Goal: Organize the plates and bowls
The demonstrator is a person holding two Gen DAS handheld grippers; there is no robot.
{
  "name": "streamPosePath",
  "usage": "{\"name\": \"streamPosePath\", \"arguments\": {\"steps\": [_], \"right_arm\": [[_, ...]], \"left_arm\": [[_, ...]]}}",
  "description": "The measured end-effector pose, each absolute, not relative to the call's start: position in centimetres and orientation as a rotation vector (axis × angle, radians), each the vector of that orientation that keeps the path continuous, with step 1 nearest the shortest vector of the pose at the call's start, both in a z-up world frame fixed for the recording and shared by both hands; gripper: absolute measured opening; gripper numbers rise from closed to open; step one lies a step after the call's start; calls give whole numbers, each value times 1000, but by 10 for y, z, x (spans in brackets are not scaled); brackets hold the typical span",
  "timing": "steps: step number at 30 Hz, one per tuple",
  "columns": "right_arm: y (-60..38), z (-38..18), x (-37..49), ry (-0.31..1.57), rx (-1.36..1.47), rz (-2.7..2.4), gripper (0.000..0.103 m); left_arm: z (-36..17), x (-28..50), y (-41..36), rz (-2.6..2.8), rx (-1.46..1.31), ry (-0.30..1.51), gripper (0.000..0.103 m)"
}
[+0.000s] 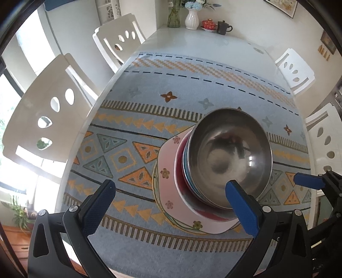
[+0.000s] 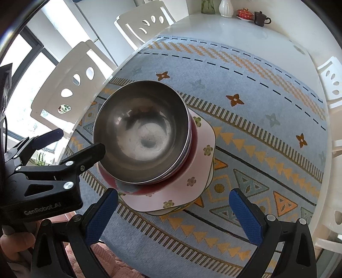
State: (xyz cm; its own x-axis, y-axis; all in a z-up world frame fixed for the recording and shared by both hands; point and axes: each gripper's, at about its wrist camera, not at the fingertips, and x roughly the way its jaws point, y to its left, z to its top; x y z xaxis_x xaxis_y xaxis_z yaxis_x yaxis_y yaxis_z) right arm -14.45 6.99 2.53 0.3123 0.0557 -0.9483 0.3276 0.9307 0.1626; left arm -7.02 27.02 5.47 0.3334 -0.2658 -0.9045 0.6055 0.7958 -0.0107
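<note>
The left gripper (image 1: pixel 173 197) is open wide and holds nothing. Its blue fingers (image 1: pixel 242 206) point at a stack of dishes. The right-side finger sits just in front of the steel bowl (image 1: pixel 229 158), over its near rim; I cannot tell if they touch. The other finger is off to the left, well apart from the stack.

The steel bowl is on top of the stack, a little ahead and to the right of this gripper. Under it are more bowls with blue and red rims (image 1: pixel 185 171). These sit on a pink square plate (image 1: pixel 166 175) with small flowers, and another plate edge (image 1: pixel 156 192) peeks out below.

The right gripper (image 2: pixel 173 208) is open wide too, with nothing in it. The stack is just ahead and a bit to its left. Its left finger is near the pink plate's edge.

The stack rests on a blue patterned tablecloth (image 1: pixel 136 102) on a white table (image 1: pixel 192 40). White chairs (image 1: pixel 49 107) stand around it. Far ahead are a white vase (image 1: pixel 191 19), a red cup (image 1: pixel 209 24) and a dark mug (image 1: pixel 223 27).
</note>
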Motion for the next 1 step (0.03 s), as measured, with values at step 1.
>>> {"name": "streamPosePath", "arguments": {"steps": [1], "right_arm": [[70,25,-145,1247,358,-186,103]], "left_arm": [[55,-70,271,-585,359,1089,102]]}}
